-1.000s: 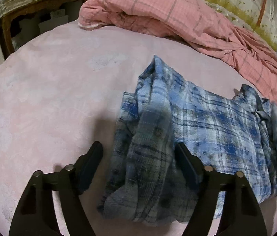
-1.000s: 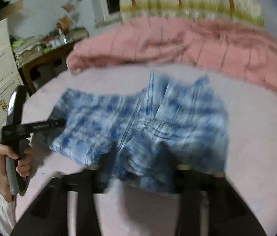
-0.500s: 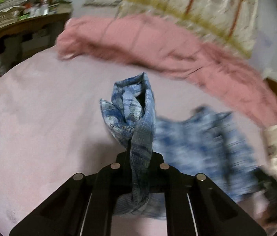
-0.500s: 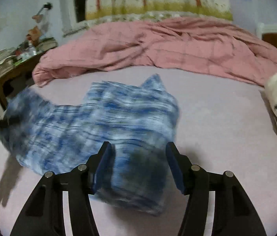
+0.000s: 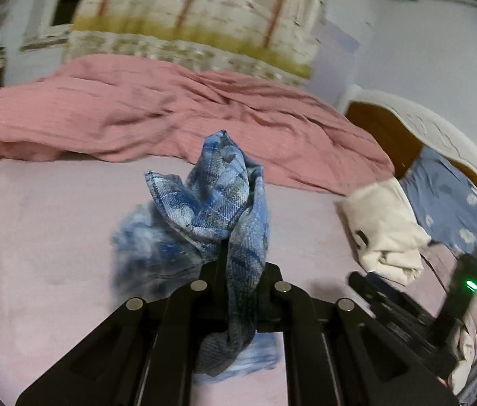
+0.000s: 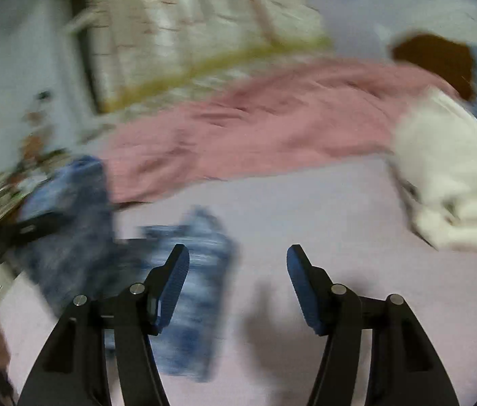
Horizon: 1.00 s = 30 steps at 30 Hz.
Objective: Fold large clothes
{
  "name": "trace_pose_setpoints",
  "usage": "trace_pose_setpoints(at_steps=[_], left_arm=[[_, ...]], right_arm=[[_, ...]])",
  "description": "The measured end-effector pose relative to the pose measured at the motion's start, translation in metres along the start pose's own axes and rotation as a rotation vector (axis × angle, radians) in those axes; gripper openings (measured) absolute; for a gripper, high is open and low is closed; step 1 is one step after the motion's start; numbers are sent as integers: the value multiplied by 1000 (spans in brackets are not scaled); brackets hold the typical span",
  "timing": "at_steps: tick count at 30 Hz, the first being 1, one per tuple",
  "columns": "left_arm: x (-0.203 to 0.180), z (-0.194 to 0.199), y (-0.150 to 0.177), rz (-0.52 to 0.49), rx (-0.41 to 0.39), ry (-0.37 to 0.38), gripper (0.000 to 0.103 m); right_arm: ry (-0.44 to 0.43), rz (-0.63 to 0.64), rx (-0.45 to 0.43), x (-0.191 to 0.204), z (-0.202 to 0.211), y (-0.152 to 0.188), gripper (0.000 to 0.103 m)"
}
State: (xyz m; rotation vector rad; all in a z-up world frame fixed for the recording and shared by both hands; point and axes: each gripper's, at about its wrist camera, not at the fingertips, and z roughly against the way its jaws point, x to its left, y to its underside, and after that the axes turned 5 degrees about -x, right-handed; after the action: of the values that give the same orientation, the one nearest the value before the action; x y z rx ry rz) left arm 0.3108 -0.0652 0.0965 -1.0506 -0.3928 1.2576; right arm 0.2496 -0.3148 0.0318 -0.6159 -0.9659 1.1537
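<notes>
While the left gripper (image 5: pixel 238 264) stays clamped on a bunched fold of the blue plaid shirt (image 5: pixel 218 199), lifting it off the pink bed (image 5: pixel 35 237), the right gripper (image 6: pixel 236 270), jaws apart and empty, needs another edge.

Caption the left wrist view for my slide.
Left gripper shut on a blue plaid shirt, lifted above the pink bed.

The blue plaid shirt (image 5: pixel 220 199) is soft woven cloth with a visible twill, the pale pink bed sheet (image 5: pixel 42 237) a matt, faintly fuzzy fabric, the rumpled pink checked quilt (image 5: pixel 171 118) creased cotton-like cloth, and the cream folded garment (image 5: pixel 384 230) smooth cloth.
</notes>
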Motion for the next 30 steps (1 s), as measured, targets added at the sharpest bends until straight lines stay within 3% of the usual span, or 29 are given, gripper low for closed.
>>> trace_pose_setpoints(at_steps=[3,8,10,12,13,16,19,21,24,26,27,28,29,30], left_arm=[[-26,-38,19,-45,67,44,7],[-29,-95,74,-83,201,8,12],[-28,-84,81,-72,204,47,16],[-33,-45,77,-88,154,150,37],[-37,-23,75,-120,111,156,42],[-32,30,64,-158,-4,76,48],[-11,51,51,-139,-84,-18,51],[10,52,48,-113,-110,-85,59],[54,36,60,-11,-60,-151,64],[80,19,80,47,19,-185,65],[92,11,92,85,59,-190,65],[103,5,103,126,89,-169,65],[108,2,111,148,105,-140,66],[113,-1,116,160,117,-124,69]], right_arm=[[94,-115,42,-35,-16,1,62],[64,-71,51,-25,-22,3,62],[30,-26,54,-12,-23,7,62],[18,-6,52,-2,-22,7,62],[18,-1,47,0,-20,8,62],[-49,-9,-1,5,-3,7,62],[-213,-28,-30,17,7,10,64],[-277,-7,-15,28,2,13,64],[-231,34,32,45,-16,23,64],[-251,64,82,58,-27,31,64],[-269,88,112,64,-31,35,62],[-271,126,151,69,-35,40,37],[-242,171,226,73,-42,47,21],[-201,184,290,73,-48,53,13]])
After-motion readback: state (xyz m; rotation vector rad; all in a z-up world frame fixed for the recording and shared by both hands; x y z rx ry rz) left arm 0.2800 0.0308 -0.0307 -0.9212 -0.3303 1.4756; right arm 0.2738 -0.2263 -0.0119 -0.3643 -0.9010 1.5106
